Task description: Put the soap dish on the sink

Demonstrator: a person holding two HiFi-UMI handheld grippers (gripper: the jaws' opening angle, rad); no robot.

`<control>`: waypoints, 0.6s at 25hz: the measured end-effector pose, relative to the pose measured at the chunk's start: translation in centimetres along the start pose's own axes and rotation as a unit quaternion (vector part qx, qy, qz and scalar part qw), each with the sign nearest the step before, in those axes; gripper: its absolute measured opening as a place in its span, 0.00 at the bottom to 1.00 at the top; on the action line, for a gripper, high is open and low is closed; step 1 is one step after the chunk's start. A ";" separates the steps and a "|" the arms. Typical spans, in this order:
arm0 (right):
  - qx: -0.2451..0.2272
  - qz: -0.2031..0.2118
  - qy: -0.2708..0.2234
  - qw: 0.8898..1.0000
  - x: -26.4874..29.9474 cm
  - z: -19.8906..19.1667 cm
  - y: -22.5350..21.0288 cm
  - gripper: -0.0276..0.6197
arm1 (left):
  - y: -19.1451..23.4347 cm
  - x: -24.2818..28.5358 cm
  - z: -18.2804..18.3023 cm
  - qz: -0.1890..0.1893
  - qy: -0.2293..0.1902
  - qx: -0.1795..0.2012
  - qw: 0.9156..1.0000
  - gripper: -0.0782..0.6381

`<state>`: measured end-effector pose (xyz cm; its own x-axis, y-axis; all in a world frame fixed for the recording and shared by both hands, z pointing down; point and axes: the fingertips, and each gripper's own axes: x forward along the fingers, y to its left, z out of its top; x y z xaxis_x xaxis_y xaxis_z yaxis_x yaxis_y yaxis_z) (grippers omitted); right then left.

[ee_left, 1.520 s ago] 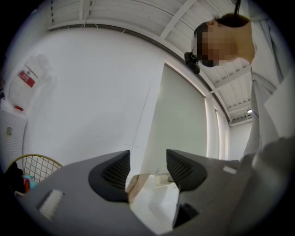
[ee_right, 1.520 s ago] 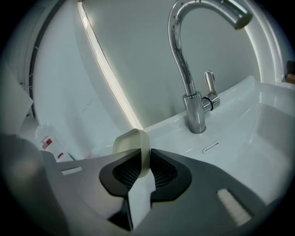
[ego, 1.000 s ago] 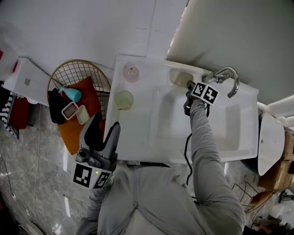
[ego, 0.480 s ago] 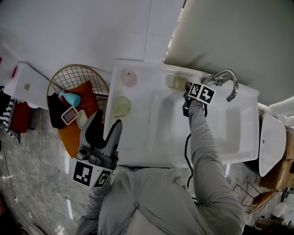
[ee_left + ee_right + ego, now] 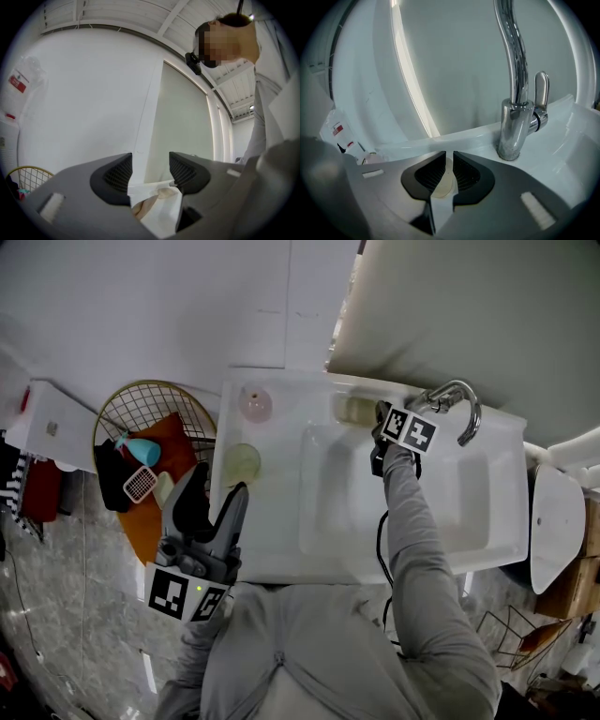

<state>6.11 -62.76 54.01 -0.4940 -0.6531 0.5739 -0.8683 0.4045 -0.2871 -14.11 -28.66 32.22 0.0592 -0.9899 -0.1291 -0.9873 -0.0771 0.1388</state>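
The cream soap dish rests on the back ledge of the white sink, left of the chrome faucet. My right gripper reaches over the basin to it. In the right gripper view the jaws stand nearly together, and my right gripper is shut on the soap dish by its rim, with the faucet close on the right. My left gripper hangs at the sink's front left corner. It points up at the wall, and the left gripper is open and holds nothing.
A pink round thing and a pale green round dish sit on the sink's left ledge. A gold wire basket with an orange cloth and small items stands on the floor at the left. A white seat is at the right.
The head view has drifted slightly. My right gripper stays at the soap dish on the back ledge, and the left gripper has hardly moved.
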 end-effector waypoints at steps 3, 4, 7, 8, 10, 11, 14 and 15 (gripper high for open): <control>-0.006 0.009 -0.014 1.000 -0.9 0.6 0.8 0.12 | -0.1 0.1 0.1 -0.006 -0.002 0.000 1.000 0.48; -0.009 0.013 -0.018 1.000 -1.2 0.8 1.1 0.12 | -0.1 0.1 0.1 -0.008 -0.002 -0.001 1.000 0.48; -0.012 0.032 -0.035 0.999 -2.4 1.4 2.6 0.12 | -0.3 0.1 0.2 -0.013 -0.004 -0.002 1.000 0.48; -0.013 0.041 -0.042 0.998 -2.9 1.6 3.2 0.12 | -0.4 0.1 0.2 -0.015 -0.005 -0.002 1.000 0.48; -0.014 0.061 -0.054 0.997 -4.1 1.9 4.5 0.13 | -0.6 0.1 0.3 -0.020 -0.006 -0.003 1.000 0.48; -0.015 0.070 -0.059 0.996 -4.7 1.9 5.2 0.13 | -0.6 0.0 0.3 -0.022 -0.006 -0.003 1.000 0.48; -0.019 0.100 -0.077 0.992 -6.7 1.9 7.3 0.13 | -0.8 -0.3 0.4 -0.028 -0.007 -0.004 1.000 0.48; -0.021 0.109 -0.083 0.990 -7.4 1.9 7.9 0.13 | -0.8 -0.4 0.4 -0.030 -0.007 -0.005 1.000 0.48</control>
<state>2.76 -55.93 46.05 -0.6735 -0.6423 0.3658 -0.7389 0.5722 -0.3558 -13.38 -28.17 31.78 0.1164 -0.9815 -0.1519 -0.9805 -0.1379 0.1399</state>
